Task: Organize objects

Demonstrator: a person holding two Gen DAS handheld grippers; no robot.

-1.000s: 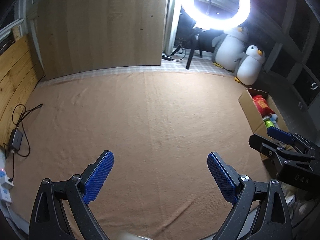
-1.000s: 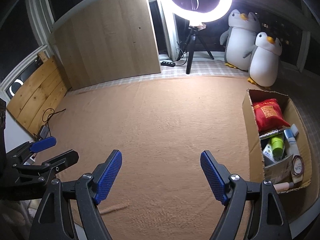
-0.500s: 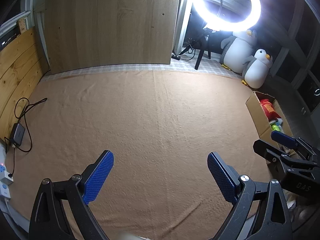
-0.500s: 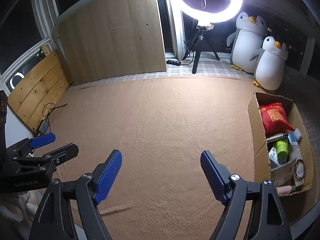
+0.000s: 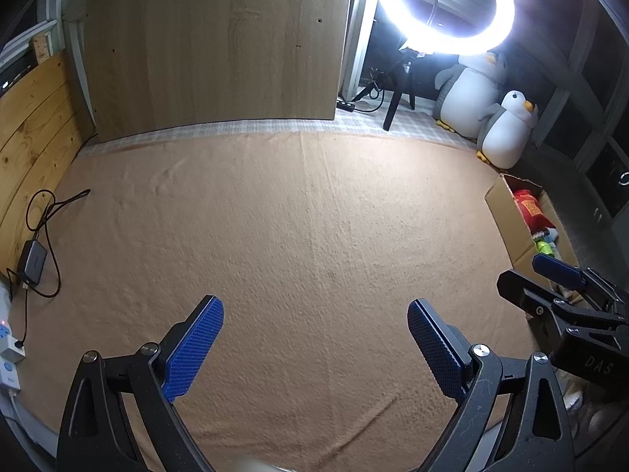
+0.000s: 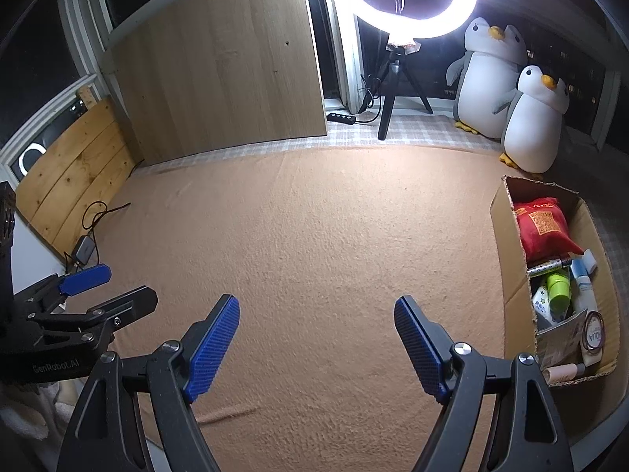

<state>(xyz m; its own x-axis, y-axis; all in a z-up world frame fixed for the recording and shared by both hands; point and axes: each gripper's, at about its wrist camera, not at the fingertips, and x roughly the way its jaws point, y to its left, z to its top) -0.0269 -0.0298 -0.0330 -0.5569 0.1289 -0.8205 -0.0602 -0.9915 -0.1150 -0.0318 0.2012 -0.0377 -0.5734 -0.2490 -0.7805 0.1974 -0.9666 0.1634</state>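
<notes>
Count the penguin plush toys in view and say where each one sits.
2. The larger penguin stands against the dark window at the far right, beside the ring light's tripod. The smaller penguin stands just in front and to its right, behind the cardboard box. None appears hidden.

Tan fuzzy cloth blanket (image 6: 314, 236) looking matt; brown corrugated cardboard box (image 6: 511, 275) dull; pale wooden board (image 5: 216, 47) showing smooth grain.
</notes>
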